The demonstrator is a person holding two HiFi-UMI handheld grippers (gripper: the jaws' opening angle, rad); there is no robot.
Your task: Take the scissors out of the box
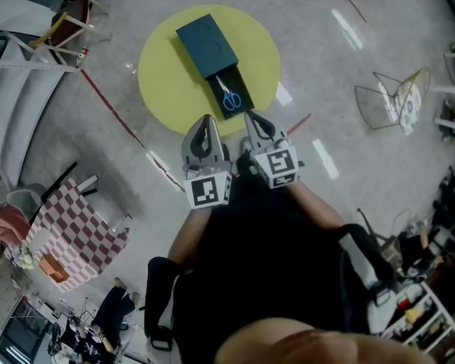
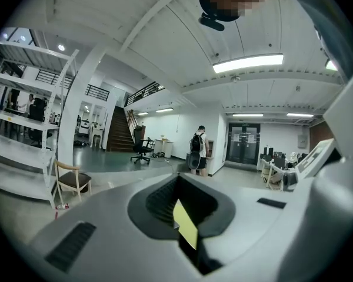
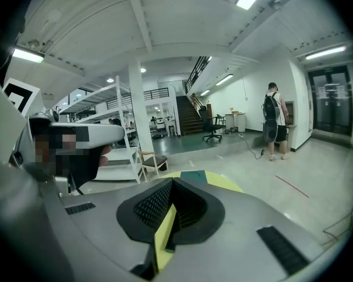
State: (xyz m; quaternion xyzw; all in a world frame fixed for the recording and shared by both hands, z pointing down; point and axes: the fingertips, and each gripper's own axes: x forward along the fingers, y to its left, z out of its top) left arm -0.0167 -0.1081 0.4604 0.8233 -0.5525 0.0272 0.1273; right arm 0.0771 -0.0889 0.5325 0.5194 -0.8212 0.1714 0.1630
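A dark teal box (image 1: 206,45) lies on a round yellow table (image 1: 167,82), its drawer (image 1: 239,101) pulled out toward me. Blue-handled scissors (image 1: 229,97) lie in the drawer. My left gripper (image 1: 205,121) hovers at the table's near edge, shut and empty, just left of the drawer. My right gripper (image 1: 252,117) is beside it, shut and empty, its tips just short of the drawer's near end. In the right gripper view the box (image 3: 193,175) and the table (image 3: 226,183) peek over the closed right gripper (image 3: 172,188). The left gripper (image 2: 179,184) faces the open hall.
A checked-cloth table (image 1: 76,233) stands at the lower left, white shelving (image 1: 15,59) at the far left, a wire chair (image 1: 390,97) to the right. A red line (image 1: 114,112) crosses the floor. A person with a backpack (image 3: 273,122) stands far off.
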